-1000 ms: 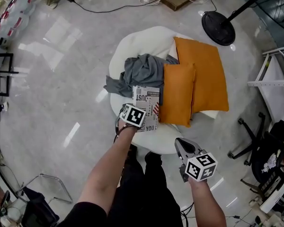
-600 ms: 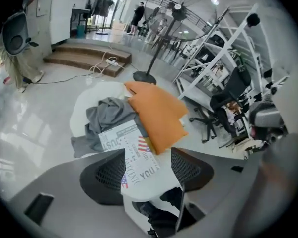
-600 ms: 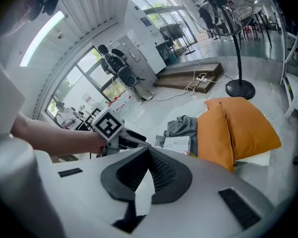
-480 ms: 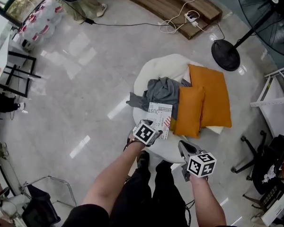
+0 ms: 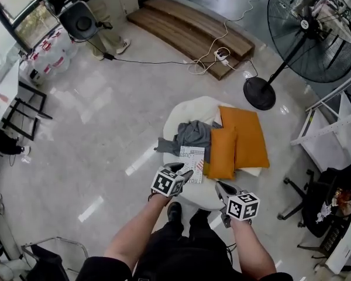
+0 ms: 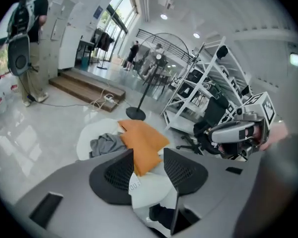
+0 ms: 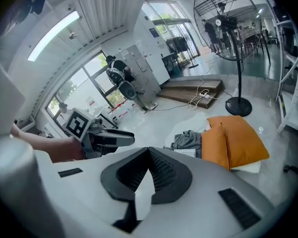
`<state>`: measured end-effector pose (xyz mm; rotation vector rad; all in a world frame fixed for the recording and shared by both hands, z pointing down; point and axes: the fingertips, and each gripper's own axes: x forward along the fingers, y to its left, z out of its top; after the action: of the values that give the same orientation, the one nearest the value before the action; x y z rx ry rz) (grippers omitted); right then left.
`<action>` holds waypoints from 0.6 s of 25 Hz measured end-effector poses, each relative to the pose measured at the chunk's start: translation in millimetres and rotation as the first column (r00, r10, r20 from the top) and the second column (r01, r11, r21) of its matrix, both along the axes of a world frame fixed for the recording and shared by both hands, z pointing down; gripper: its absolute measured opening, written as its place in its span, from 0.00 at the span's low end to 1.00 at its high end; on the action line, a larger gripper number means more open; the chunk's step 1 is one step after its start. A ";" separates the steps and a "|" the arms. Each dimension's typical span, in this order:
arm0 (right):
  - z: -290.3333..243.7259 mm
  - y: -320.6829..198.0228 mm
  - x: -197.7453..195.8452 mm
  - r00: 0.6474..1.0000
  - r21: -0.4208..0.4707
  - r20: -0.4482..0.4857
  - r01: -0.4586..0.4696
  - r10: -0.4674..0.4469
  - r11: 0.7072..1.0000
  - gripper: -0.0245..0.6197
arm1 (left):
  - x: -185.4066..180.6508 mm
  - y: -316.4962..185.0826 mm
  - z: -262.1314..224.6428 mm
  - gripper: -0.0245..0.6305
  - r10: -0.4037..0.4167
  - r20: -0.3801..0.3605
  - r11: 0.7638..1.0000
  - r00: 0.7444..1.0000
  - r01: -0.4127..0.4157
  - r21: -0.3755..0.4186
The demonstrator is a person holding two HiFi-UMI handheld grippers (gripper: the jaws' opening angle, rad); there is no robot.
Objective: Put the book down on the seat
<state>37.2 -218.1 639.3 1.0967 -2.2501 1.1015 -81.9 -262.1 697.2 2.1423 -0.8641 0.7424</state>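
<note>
The book (image 5: 192, 156), white with black print, lies flat on the round white seat (image 5: 190, 111), between a grey cloth (image 5: 194, 134) and two orange cushions (image 5: 224, 153). My left gripper (image 5: 182, 171) hovers at the seat's near edge, just short of the book. Its jaws are apart and closing, with nothing between them. In the left gripper view (image 6: 149, 152) the book (image 6: 134, 184) shows beyond the gap, under the cushion (image 6: 144, 142). My right gripper (image 5: 222, 188) hangs at the seat's near right edge, shut and empty. The right gripper view (image 7: 149, 150) shows the book (image 7: 186, 152) beside the cloth (image 7: 188, 139).
A standing fan (image 5: 315, 22) with a round base (image 5: 259, 93) is behind the seat. A wooden platform (image 5: 190, 23) and a power strip (image 5: 221, 54) with cables lie farther back. A white rack (image 5: 333, 130) and an office chair (image 5: 316, 201) stand on the right. A person (image 5: 108, 22) stands far left.
My left gripper has come off the book and drawn back toward me. The head view has risen and pulled away, so the seat looks smaller. The book stays flat on the seat.
</note>
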 end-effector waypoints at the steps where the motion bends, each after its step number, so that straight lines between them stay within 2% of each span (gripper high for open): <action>1: -7.1 4.1 1.1 1.000 0.008 -0.004 -0.011 0.011 1.000 0.06 | -4.3 -0.5 -15.2 0.31 -0.011 0.003 0.999 1.000 0.011 0.039; 4: -26.3 20.9 2.5 0.999 0.035 -0.018 -0.035 0.036 0.999 0.06 | -12.5 5.0 -52.5 0.27 -0.016 -0.017 0.993 1.000 0.017 0.117; 7: -42.1 35.1 6.8 0.998 0.066 -0.043 -0.053 0.056 0.996 0.06 | -16.9 8.3 -81.4 0.13 -0.005 -0.035 0.987 0.999 0.011 0.162; 11: -59.4 53.8 15.0 0.994 0.084 -0.043 -0.096 0.100 0.992 0.06 | -21.4 11.5 -116.5 0.11 0.020 -0.013 0.970 1.000 -0.017 0.241; 15: -76.4 60.7 26.8 0.995 0.114 -0.048 -0.086 0.092 0.990 0.06 | -17.9 20.7 -146.8 0.06 0.042 -0.050 0.958 0.998 -0.026 0.286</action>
<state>64.0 -157.4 562.9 1.2679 -2.2640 0.9787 -99.8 -241.3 550.4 2.4247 -0.9549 0.6010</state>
